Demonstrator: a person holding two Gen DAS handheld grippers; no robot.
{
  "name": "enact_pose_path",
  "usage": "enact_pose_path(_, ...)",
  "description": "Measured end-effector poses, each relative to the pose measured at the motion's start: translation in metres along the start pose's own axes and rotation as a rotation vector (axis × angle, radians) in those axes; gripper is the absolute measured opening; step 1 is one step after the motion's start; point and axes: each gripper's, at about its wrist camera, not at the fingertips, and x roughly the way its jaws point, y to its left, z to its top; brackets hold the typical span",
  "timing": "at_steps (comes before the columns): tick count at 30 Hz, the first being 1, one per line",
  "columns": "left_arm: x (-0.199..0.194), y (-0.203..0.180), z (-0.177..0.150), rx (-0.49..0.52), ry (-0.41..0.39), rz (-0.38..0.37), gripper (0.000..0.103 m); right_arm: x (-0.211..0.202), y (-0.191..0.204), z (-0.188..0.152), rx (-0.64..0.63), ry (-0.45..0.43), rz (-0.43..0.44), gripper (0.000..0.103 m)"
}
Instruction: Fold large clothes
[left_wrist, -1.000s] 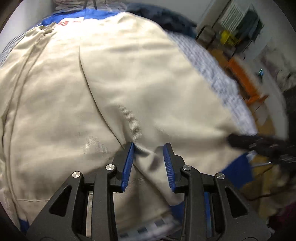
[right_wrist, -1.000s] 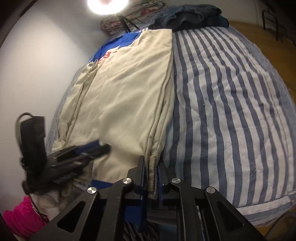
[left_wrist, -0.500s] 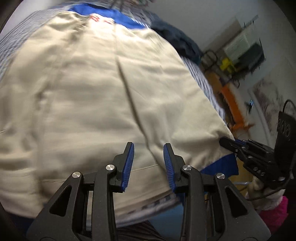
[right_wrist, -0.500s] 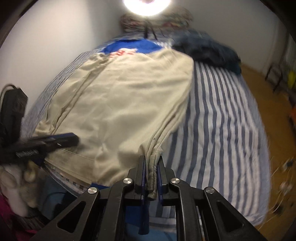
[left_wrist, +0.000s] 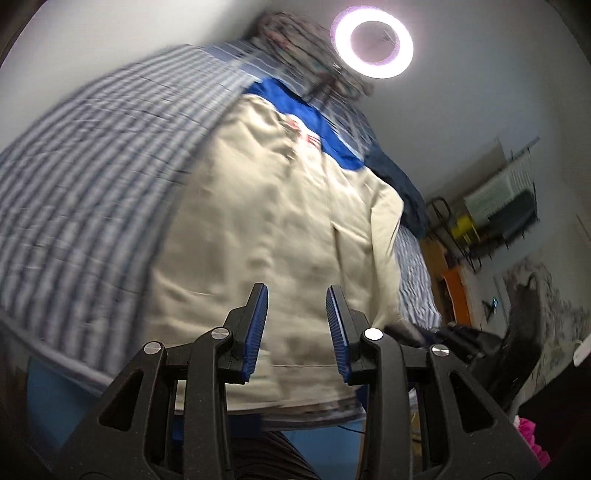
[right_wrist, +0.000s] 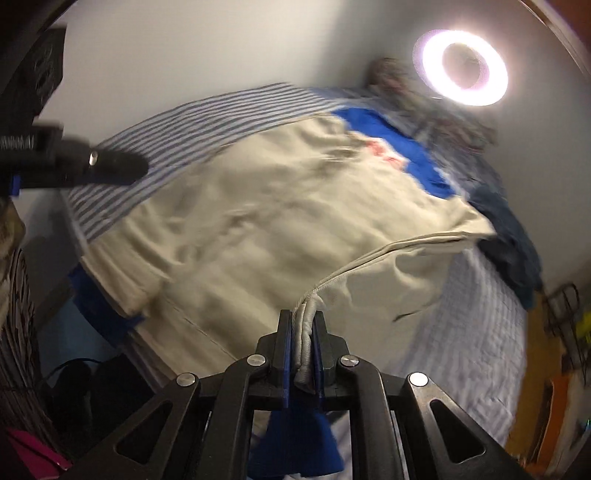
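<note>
While my right gripper (right_wrist: 302, 341) sits clamped on the bunched cream hem, the beige garment (right_wrist: 280, 221) with blue trim lies spread across the striped bed (right_wrist: 173, 122), its near end at the bed's near edge and its right edge lifted off the cover where I grip it. My left gripper (left_wrist: 297, 325) is partly open with nothing between its blue pads (left_wrist: 255, 332), above the garment's near hem. Ring light (right_wrist: 463, 68) glows past the bed's far end, and frames are motion-blurred.

Glaring ring light (right_wrist: 464, 66); both fisheye views motion-blurred, edges dark.
</note>
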Motion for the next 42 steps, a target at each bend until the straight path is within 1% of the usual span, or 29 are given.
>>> enact_pose_path(1,-0.002,0.006,0.001,-0.008,-0.003,0.006,0.032,0.005,0.007,0.003,-0.012,0.006,0.012,0.008)
enact_pose_path(3,-0.006,0.019,0.002,-0.028,-0.004,0.022,0.032,0.023,0.033,0.008,-0.089,0.034,0.039,0.008)
enact_pose_path(6,-0.005,0.034,0.0,-0.062,0.003,0.03,0.032,0.047,0.066,0.003,-0.214,0.084,0.051,0.008)
enact_pose_path(8,-0.003,0.039,-0.002,-0.077,0.014,0.033,0.032,0.058,0.077,-0.003,-0.272,0.108,0.047,0.008)
enact_pose_path(10,0.003,0.043,-0.005,-0.089,0.032,0.024,0.032,0.06,0.077,-0.004,-0.262,0.112,0.061,0.009)
enact_pose_path(11,0.006,0.043,-0.006,-0.09,0.043,0.021,0.032,0.058,0.072,-0.003,-0.232,0.108,0.095,0.011)
enact_pose_path(12,0.01,0.042,-0.008,-0.089,0.053,0.019,0.032,0.053,0.065,-0.002,-0.196,0.1,0.148,0.019)
enact_pose_path(13,0.013,0.041,-0.009,-0.088,0.06,0.015,0.032,0.05,0.06,-0.002,-0.168,0.091,0.19,0.031)
enact_pose_path(14,0.018,0.039,-0.011,-0.087,0.078,0.002,0.032,0.041,0.05,-0.002,-0.113,0.078,0.272,0.037)
enact_pose_path(15,0.022,0.037,-0.012,-0.086,0.085,-0.006,0.032,0.034,0.043,-0.004,-0.078,0.067,0.325,0.04)
enact_pose_path(16,0.027,0.032,-0.015,-0.076,0.099,-0.019,0.032,0.028,0.037,-0.006,-0.058,0.056,0.354,0.04)
enact_pose_path(17,0.032,0.028,-0.016,-0.064,0.108,-0.029,0.038,0.017,0.027,-0.009,-0.02,0.029,0.389,0.041)
enact_pose_path(18,0.035,0.023,-0.018,-0.05,0.118,-0.039,0.042,0.01,0.017,-0.012,0.012,0.011,0.409,0.042)
enact_pose_path(19,0.039,0.019,-0.019,-0.038,0.126,-0.044,0.048,0.005,0.01,-0.015,0.039,-0.002,0.421,0.042)
enact_pose_path(20,0.046,0.011,-0.022,-0.015,0.141,-0.048,0.049,0.001,0.001,-0.016,0.063,-0.013,0.42,0.042)
enact_pose_path(24,0.073,-0.008,-0.027,0.043,0.193,-0.047,0.049,-0.002,-0.049,-0.019,0.171,-0.036,0.355,0.045)
enact_pose_path(26,0.087,-0.016,-0.03,0.067,0.227,-0.042,0.052,0.003,-0.075,-0.017,0.237,-0.044,0.331,0.047)
enact_pose_path(29,0.106,-0.023,-0.035,0.088,0.27,-0.023,0.053,0.016,-0.117,-0.01,0.348,-0.072,0.316,0.057)
enact_pose_path(31,0.117,-0.023,-0.038,0.088,0.29,-0.017,0.053,0.026,-0.147,-0.005,0.43,-0.094,0.318,0.065)
enact_pose_path(34,0.131,-0.027,-0.041,0.099,0.311,-0.026,0.053,0.046,-0.186,0.002,0.544,-0.117,0.335,0.066)
enact_pose_path(36,0.138,-0.031,-0.042,0.107,0.322,-0.041,0.053,0.063,-0.212,0.008,0.624,-0.129,0.329,0.066)
enact_pose_path(40,0.144,-0.034,-0.044,0.121,0.314,-0.056,0.053,0.099,-0.253,0.02,0.744,-0.137,0.313,0.069)
enact_pose_path(42,0.146,-0.035,-0.045,0.13,0.312,-0.063,0.053,0.117,-0.273,0.022,0.824,-0.148,0.312,0.07)
